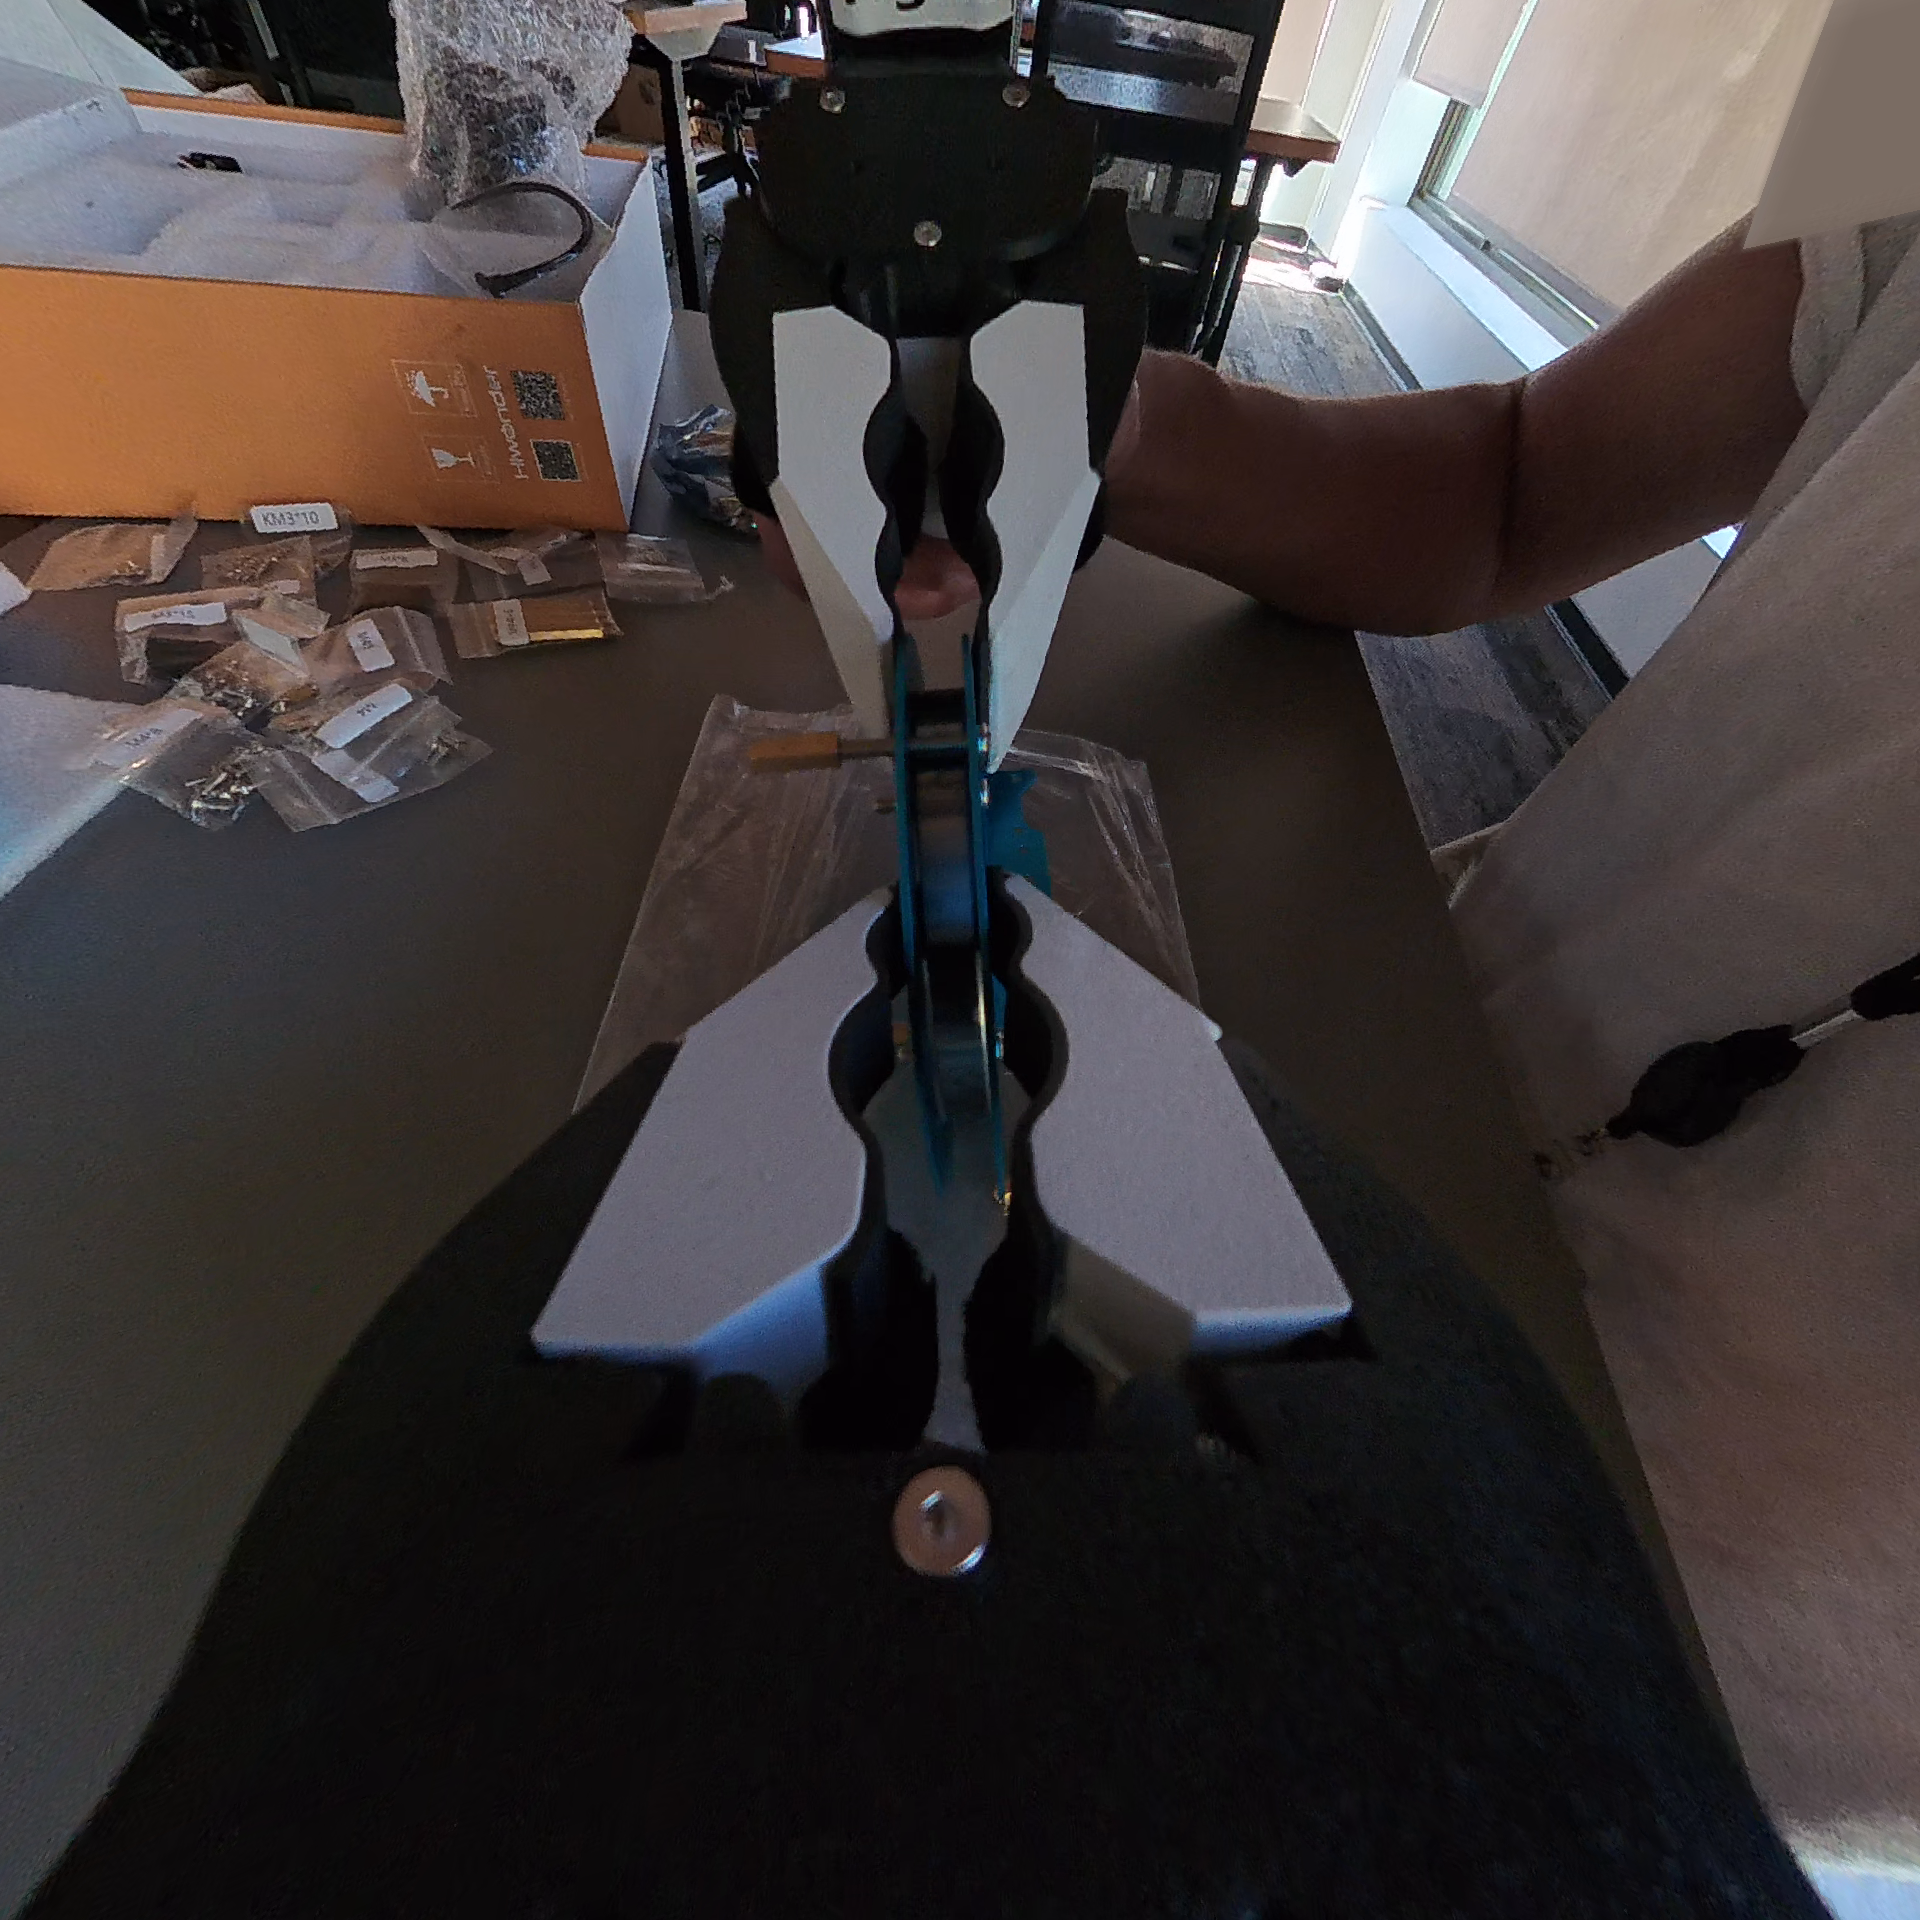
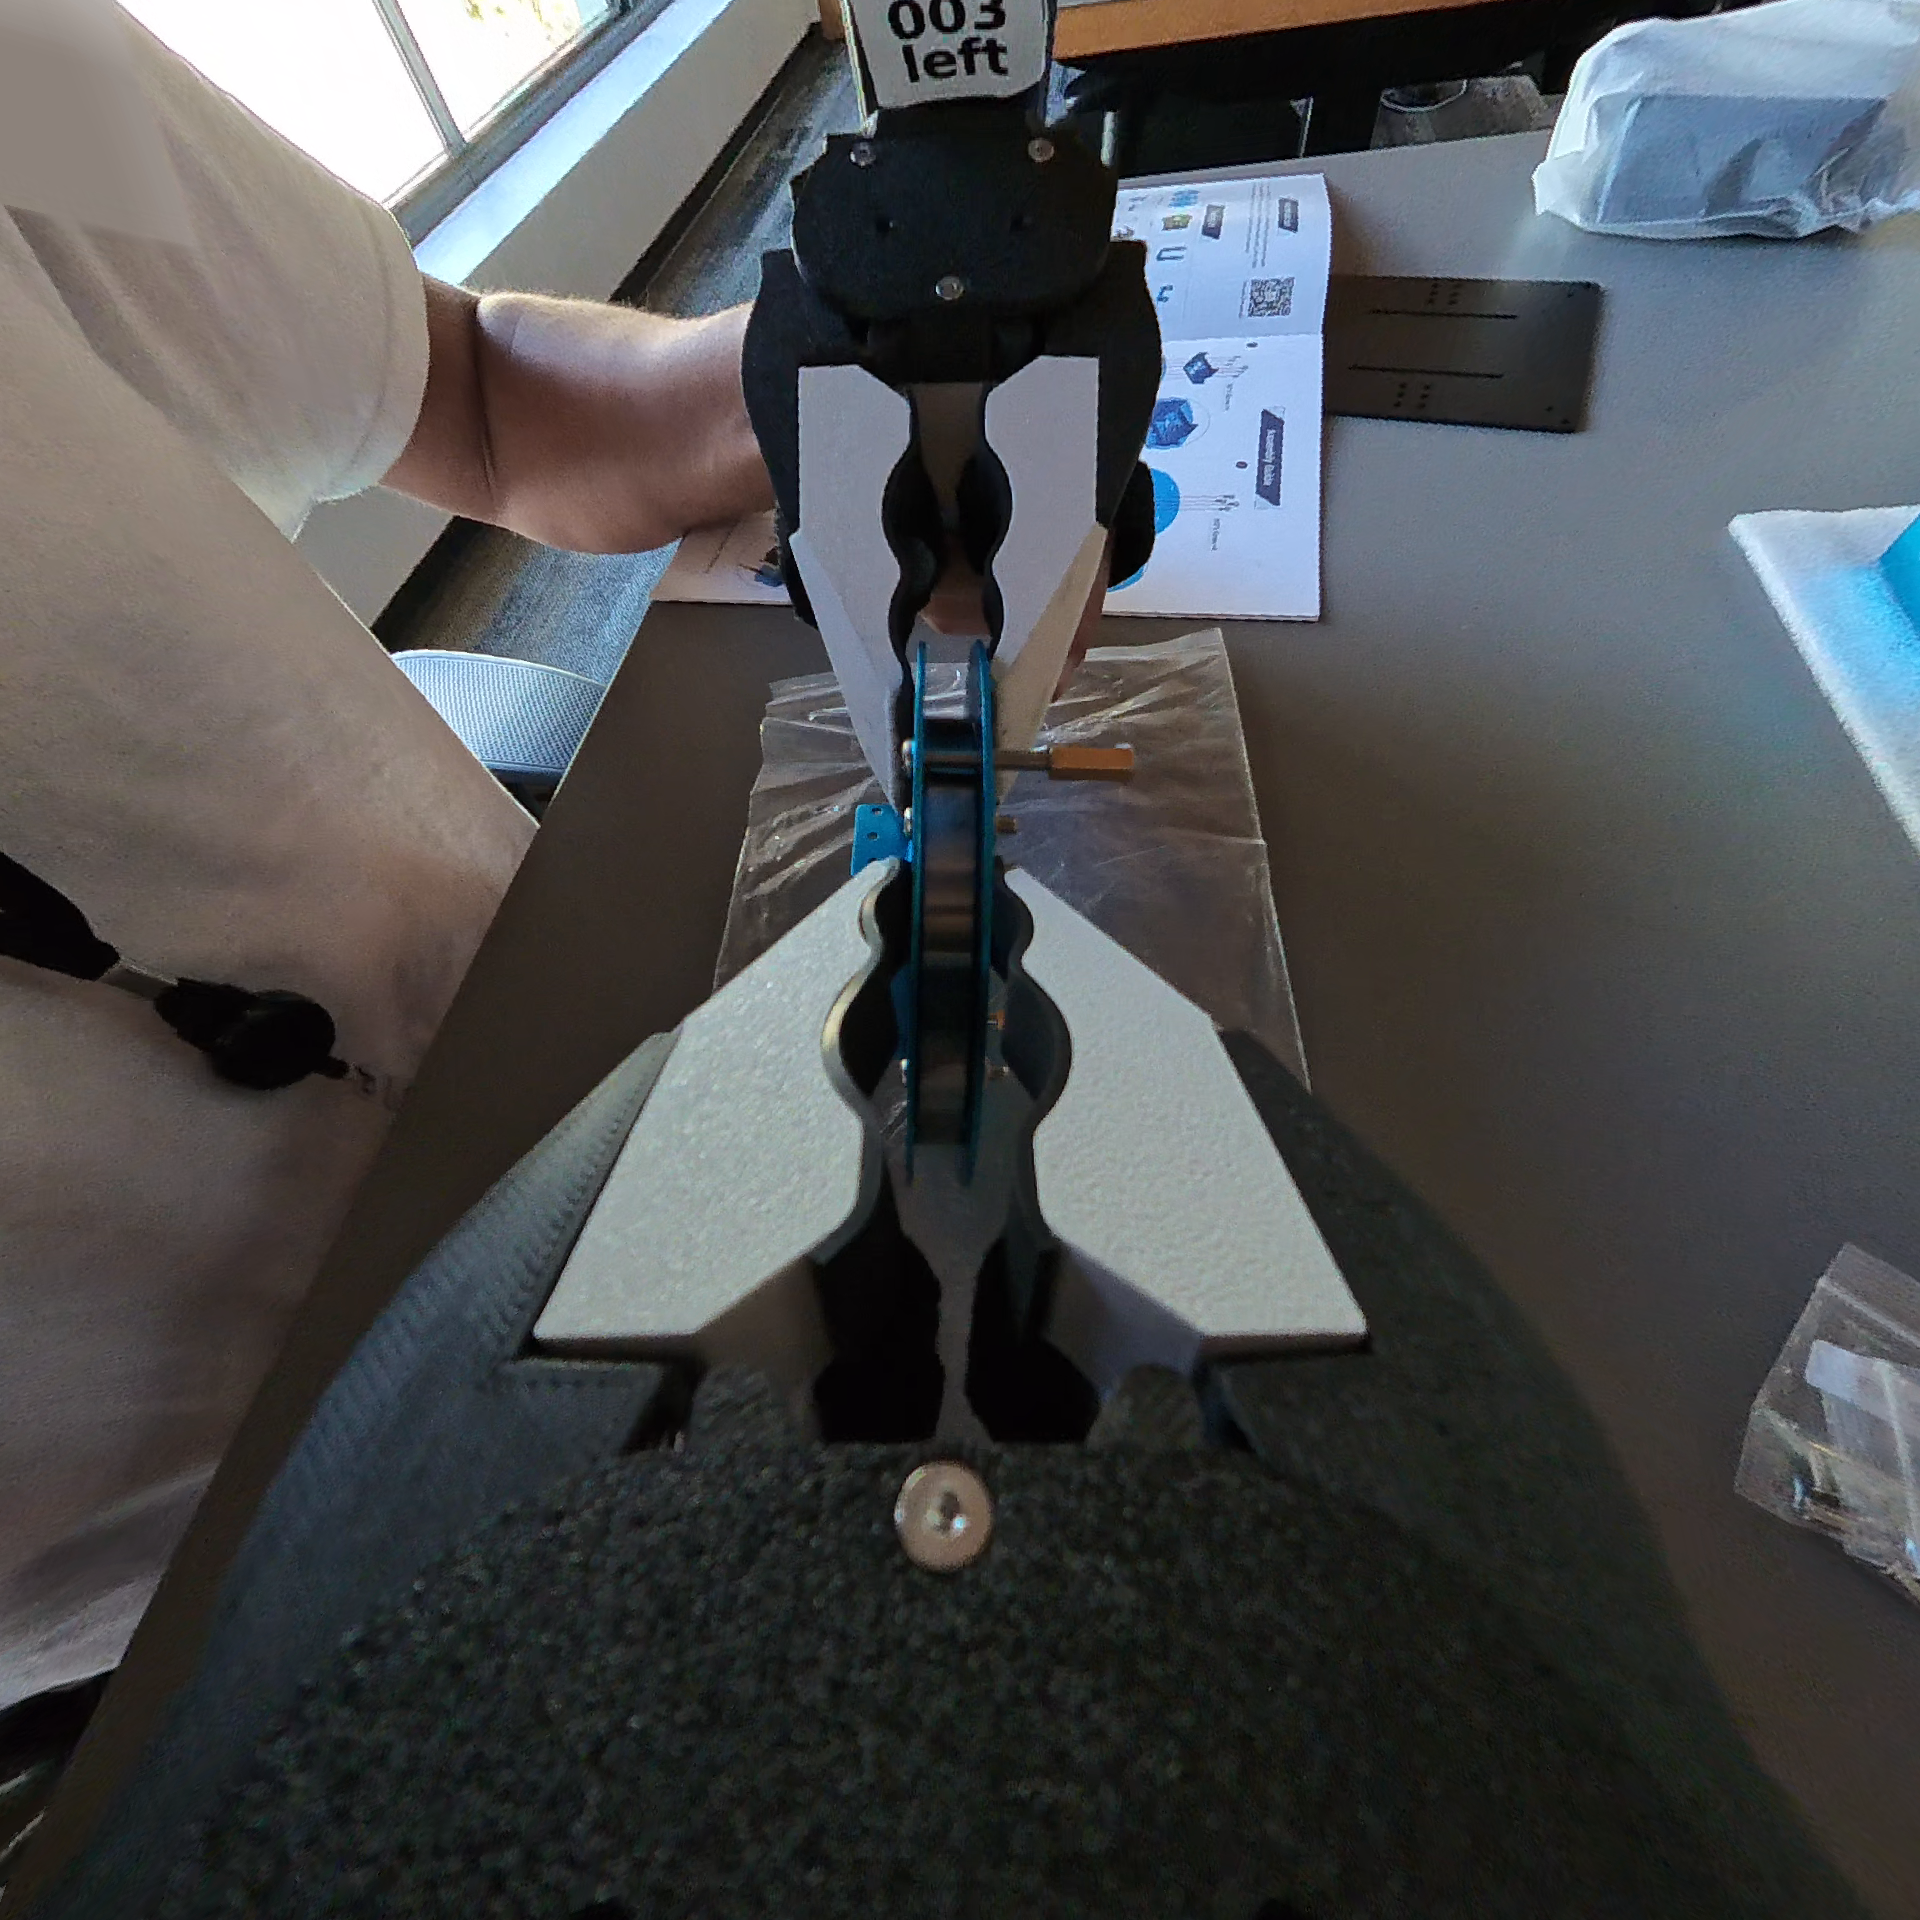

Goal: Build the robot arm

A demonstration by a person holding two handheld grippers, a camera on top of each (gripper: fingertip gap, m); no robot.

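A blue metal assembly of two thin discs [image 1: 912, 831] with a dark part between them is held edge-on above the grey table, between two grippers that face each other. My left gripper [image 1: 945, 914] is shut on its near end, and my right gripper [image 1: 935, 717] grips its far end. In the right wrist view, my right gripper [image 2: 945, 883] is shut on the same blue assembly [image 2: 920, 883], with the left gripper [image 2: 940, 727] opposite. A brass standoff [image 1: 795, 750] sticks out sideways from the assembly and also shows in the right wrist view [image 2: 1091, 764]. A clear plastic bag [image 1: 748, 852] lies beneath.
An open orange box [image 1: 291, 395] and several small bags of screws [image 1: 291, 675] lie at the left. A booklet [image 2: 1236, 416], a black plate [image 2: 1465, 353], white foam [image 2: 1818, 582] and a parts bag [image 2: 1839, 1423] lie on the table. A person's arm [image 1: 1403, 488] crosses the table edge. Both grippers' tips are close together, under 4 cm apart.
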